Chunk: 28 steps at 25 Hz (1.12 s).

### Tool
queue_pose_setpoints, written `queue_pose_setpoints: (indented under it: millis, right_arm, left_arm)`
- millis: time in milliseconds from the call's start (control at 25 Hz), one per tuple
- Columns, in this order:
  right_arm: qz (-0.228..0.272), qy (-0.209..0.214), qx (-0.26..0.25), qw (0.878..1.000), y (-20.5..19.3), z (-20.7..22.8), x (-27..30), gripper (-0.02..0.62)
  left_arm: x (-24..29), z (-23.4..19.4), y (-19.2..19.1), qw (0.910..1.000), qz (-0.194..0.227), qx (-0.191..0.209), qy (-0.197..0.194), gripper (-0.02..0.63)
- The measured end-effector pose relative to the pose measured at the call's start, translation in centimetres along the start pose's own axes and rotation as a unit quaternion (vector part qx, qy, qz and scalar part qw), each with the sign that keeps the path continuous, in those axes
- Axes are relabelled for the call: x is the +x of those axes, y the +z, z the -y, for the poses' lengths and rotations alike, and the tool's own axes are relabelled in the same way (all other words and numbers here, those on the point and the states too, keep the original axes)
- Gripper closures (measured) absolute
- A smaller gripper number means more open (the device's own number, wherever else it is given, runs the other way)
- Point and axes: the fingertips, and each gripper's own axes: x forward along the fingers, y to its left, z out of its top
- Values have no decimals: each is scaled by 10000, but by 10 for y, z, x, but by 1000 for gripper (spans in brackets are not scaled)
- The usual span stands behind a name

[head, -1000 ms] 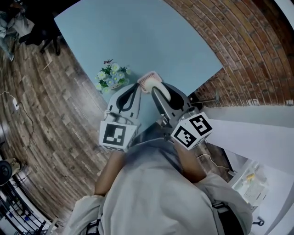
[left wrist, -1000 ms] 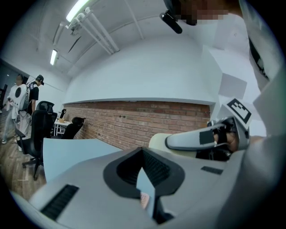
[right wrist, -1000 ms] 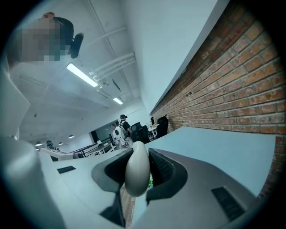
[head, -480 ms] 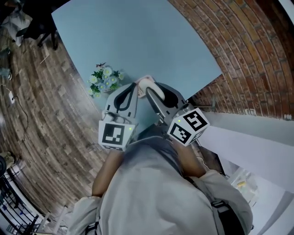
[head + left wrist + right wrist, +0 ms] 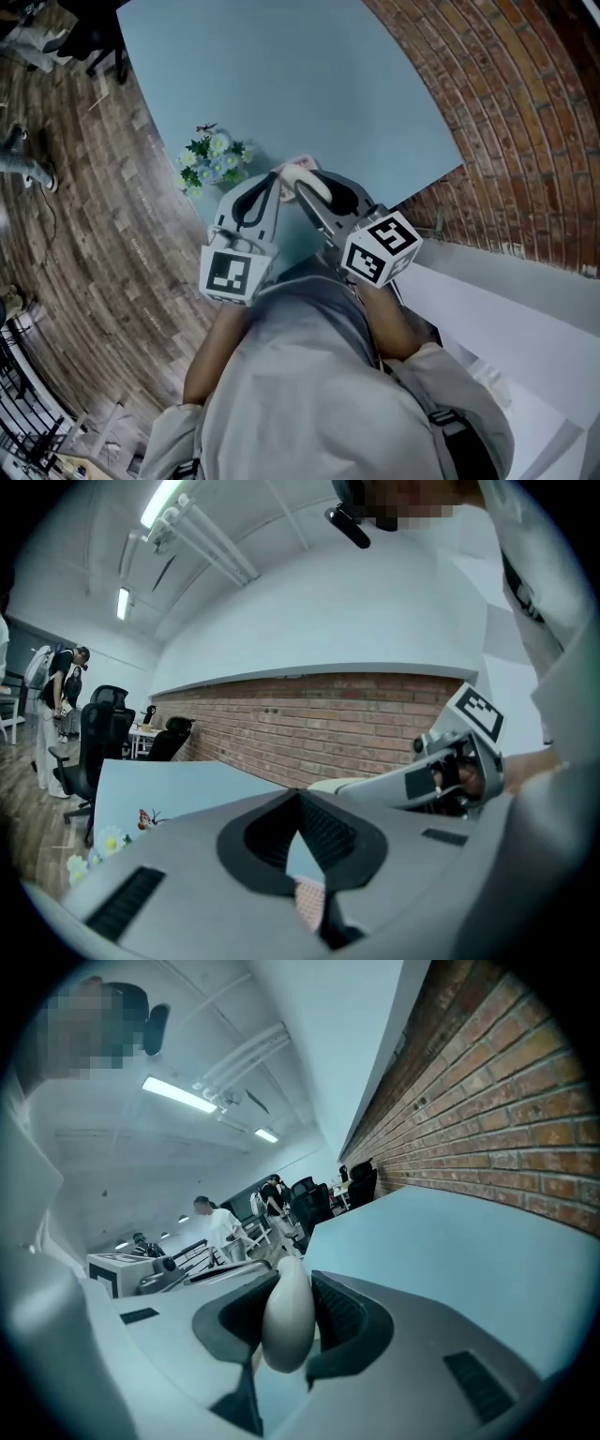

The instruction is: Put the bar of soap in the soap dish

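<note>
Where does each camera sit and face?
Head view: on the person's head, looking down at the table; shows torso, left gripper, right gripper.
Left gripper view: onboard, along its jaws toward the brick wall; sleeve at right.
Right gripper view: onboard, along its jaws, clamping the bar of soap, over the table; torso left.
Shared: head and left gripper views show the right gripper.

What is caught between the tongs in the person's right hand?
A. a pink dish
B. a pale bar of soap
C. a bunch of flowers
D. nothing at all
B: the right gripper view shows the right tongs closed on a pale, rounded bar of soap.
</note>
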Motion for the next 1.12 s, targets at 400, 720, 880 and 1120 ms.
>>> queue_pose_setpoints:
  millis: [400,720,880,1120]
  right_arm:
    - [-401,397,124,9983,-40,22,19,480]
    - [-675,443,-13,9967,-58,37,30,480]
    - [-813,408,-73,9958,-66,47,32,480]
    - [-1064,425,-1,9934,-85,58,42,480]
  left_arm:
    - [4,-7,-41,9993,-231,148,258,603]
    - [17,-11,-69,9984,-394,189,373,603]
    - [22,-9,-82,9981,-470,130,387,603]
    - [23,-14,-93,9972,-532,44,533,603]
